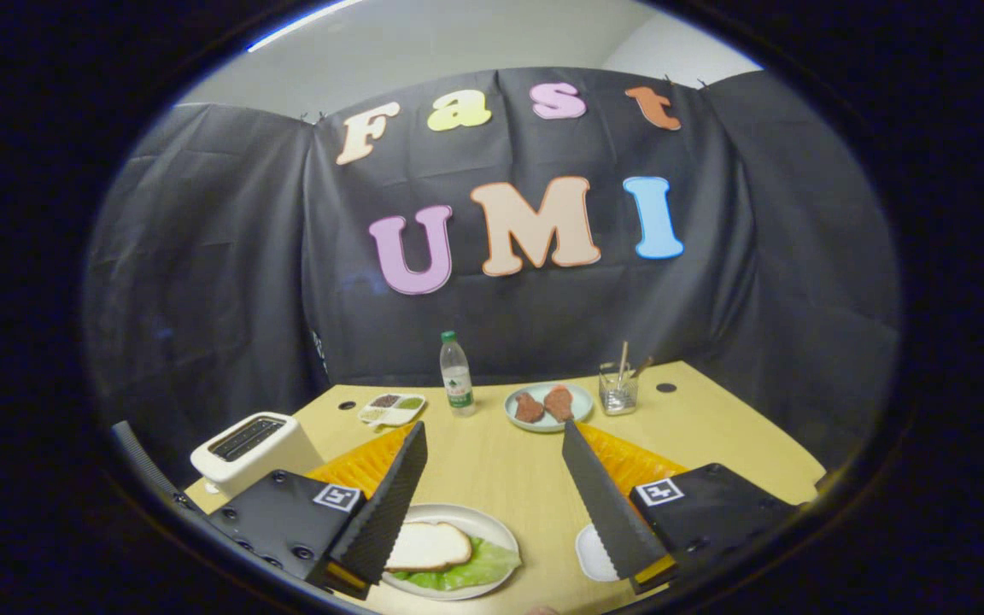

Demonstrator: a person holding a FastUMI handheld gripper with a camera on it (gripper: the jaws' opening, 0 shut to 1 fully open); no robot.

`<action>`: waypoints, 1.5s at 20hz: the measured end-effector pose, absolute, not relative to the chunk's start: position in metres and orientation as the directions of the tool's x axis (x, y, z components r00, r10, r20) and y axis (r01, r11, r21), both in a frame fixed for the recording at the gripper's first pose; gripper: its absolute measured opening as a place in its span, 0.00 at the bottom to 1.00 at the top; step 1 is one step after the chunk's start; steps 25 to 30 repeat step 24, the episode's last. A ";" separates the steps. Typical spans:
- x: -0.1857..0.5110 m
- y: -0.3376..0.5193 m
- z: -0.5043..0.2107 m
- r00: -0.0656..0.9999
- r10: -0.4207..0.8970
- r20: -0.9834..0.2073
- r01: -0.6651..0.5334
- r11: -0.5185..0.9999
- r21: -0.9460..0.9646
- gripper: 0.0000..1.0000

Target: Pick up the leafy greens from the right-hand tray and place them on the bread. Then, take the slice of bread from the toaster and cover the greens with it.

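Observation:
My gripper [494, 427] is open and raised above the wooden table [500, 470], with nothing between its fingers. Below and between them, closer to the left finger, lies a white plate [477, 516]. On it a slice of bread [428, 547] rests on top of leafy greens [471, 569], which stick out from under its right side. A white toaster [253, 448] stands to the left, beyond the left finger; its top slots look dark. A small white tray [592, 552] peeks out beside the right finger, mostly hidden by it.
Further back on the table stand a clear bottle with a green cap [456, 376], a pale plate with two brown meat pieces [547, 407], a glass holding sticks [618, 389] and a small divided dish of seasonings [392, 409].

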State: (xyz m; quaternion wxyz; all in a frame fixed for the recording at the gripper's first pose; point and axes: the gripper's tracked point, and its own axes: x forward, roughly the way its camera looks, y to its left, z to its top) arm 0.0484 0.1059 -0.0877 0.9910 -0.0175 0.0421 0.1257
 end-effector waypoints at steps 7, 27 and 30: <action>0.041 0.092 -0.063 0.970 0.242 -0.039 -0.241 0.970 0.015 1.00; 0.024 0.013 -0.046 0.969 0.247 -0.024 -0.245 0.968 0.056 1.00; 0.024 0.013 -0.046 0.969 0.247 -0.024 -0.245 0.968 0.056 1.00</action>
